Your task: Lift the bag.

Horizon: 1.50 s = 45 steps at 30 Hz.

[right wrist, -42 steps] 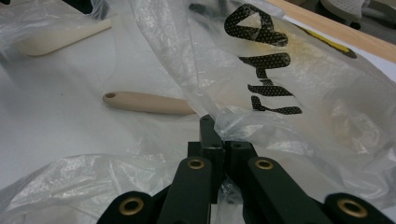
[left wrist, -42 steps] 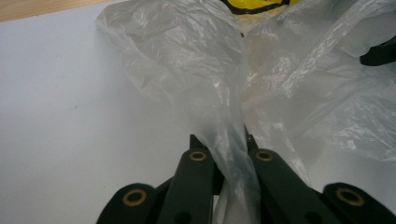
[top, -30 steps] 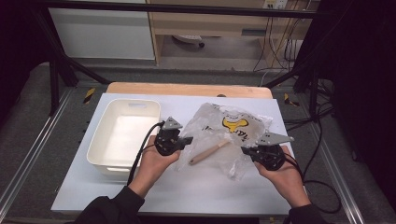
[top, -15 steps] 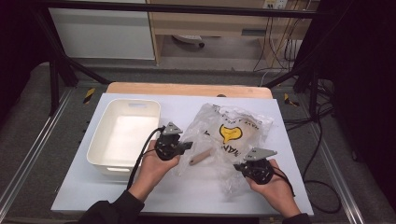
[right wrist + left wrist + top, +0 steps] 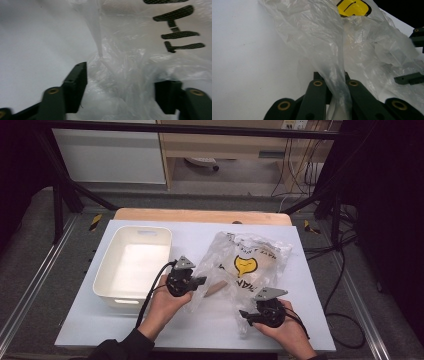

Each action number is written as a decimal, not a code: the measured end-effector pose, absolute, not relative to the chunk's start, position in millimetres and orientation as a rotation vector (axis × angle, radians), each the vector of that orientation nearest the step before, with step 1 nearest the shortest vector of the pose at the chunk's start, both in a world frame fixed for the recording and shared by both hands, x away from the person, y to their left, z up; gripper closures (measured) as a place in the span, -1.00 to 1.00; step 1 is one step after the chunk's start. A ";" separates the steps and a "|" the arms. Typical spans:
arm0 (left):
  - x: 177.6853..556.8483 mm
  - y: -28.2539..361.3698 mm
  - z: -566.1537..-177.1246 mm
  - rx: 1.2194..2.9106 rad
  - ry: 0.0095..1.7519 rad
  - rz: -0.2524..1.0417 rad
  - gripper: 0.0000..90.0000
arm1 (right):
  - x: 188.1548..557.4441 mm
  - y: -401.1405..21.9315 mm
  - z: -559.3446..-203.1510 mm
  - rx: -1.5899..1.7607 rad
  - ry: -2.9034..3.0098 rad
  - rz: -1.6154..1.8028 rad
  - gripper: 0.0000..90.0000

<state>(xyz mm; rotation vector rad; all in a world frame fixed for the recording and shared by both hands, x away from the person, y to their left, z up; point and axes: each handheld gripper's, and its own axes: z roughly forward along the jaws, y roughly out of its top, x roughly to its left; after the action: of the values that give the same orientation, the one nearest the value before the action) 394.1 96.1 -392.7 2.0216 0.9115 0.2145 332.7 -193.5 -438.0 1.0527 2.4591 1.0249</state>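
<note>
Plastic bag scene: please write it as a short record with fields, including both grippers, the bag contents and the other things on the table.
bag: clear plastic bag with a yellow print, crumpled, lying on the white table
contents: a light brown stick-like item shows through the film; what it is cannot be told
left gripper: shut on the bag's left edge, film pinched between the jaws
right gripper: jaws have just been opening; they stand apart with loose film between them, not pressed
bin: empty white bin, left of the bag

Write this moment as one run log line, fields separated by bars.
left gripper: shut on plastic bag | right gripper: jaws just opening, bag edge between | bin: empty
</note>
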 end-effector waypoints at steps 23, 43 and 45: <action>392.7 95.9 -394.5 2.018 0.910 0.203 1.00 | 332.4 -157.4 -451.8 1.076 2.528 0.902 -0.89; 392.5 98.0 -393.7 2.016 0.911 0.202 1.00 | 337.4 -170.7 -444.2 1.067 2.520 0.875 0.40; 392.4 97.9 -393.7 2.017 0.911 0.201 1.00 | 338.4 -170.5 -443.1 1.062 2.527 0.864 0.58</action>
<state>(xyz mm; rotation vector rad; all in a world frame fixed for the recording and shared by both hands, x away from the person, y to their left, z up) 392.4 97.9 -393.7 2.0167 0.9110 0.2014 338.4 -170.5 -443.1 1.0619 2.5275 0.8639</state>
